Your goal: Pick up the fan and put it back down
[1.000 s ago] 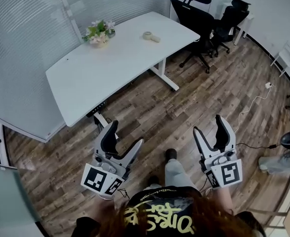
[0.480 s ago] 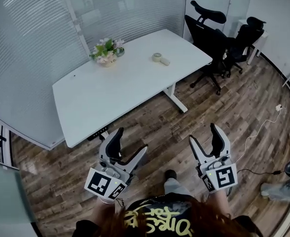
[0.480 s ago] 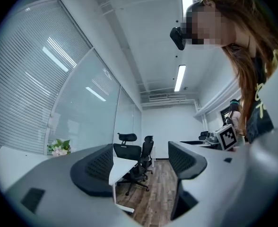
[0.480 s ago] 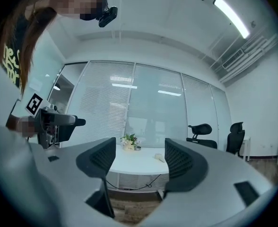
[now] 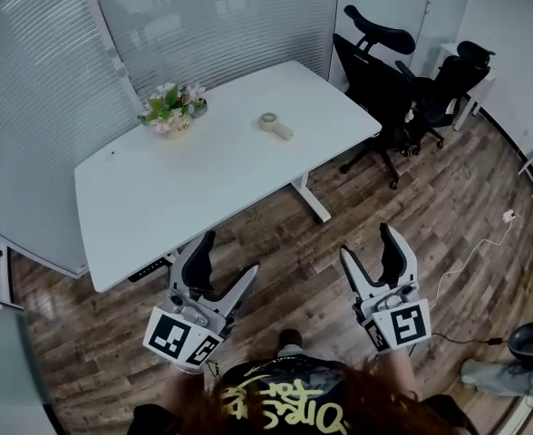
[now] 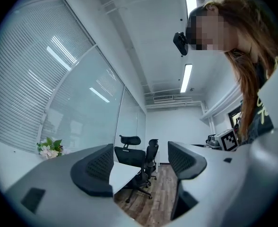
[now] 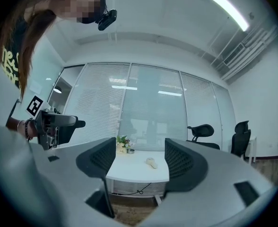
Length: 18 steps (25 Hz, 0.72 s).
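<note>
Lying on the white counter [image 5: 158, 198], the fan [image 5: 276, 125] is far in front of the left hand-held gripper [image 5: 228, 256] and the right hand-held gripper [image 5: 368, 243]. Both have jaws wide apart and hold nothing, above the wood floor [image 5: 303, 243]. Flowers [image 5: 169, 109] stand on the counter too, far ahead of the left one.

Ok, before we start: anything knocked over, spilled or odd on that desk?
Nothing stands out: the handheld fan lies on the white desk, the potted flowers stand upright, nothing spilled.
</note>
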Motion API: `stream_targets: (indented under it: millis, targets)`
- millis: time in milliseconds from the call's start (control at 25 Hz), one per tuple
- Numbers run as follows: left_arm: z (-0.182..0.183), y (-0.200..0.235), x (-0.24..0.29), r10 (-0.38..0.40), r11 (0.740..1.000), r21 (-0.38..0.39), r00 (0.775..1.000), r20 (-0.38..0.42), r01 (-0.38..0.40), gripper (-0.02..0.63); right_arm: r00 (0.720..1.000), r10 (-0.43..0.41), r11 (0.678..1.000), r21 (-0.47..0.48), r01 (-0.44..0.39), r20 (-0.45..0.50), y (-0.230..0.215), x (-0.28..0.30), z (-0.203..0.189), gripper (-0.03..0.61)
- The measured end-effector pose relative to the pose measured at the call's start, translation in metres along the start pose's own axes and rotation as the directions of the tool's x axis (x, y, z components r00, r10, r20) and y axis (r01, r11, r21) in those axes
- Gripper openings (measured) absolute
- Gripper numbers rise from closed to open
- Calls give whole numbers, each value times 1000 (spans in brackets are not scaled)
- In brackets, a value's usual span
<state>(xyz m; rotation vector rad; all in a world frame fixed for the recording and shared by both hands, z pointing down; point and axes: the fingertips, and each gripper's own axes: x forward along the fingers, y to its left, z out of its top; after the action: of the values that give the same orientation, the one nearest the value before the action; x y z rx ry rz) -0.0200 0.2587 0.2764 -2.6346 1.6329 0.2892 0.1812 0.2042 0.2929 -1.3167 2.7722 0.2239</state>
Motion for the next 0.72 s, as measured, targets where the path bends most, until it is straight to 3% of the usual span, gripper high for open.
stream_targets:
  millis: [440, 720]
  targets:
    - [-11, 16, 23, 73, 997, 17, 997, -35, -73, 356, 998, 66, 997, 45, -67, 23, -25, 34, -14, 305]
    - [-3, 21, 33, 63, 998, 20, 998, -21, -62, 350, 997, 71, 997, 35, -72, 19, -25, 39, -11, 305]
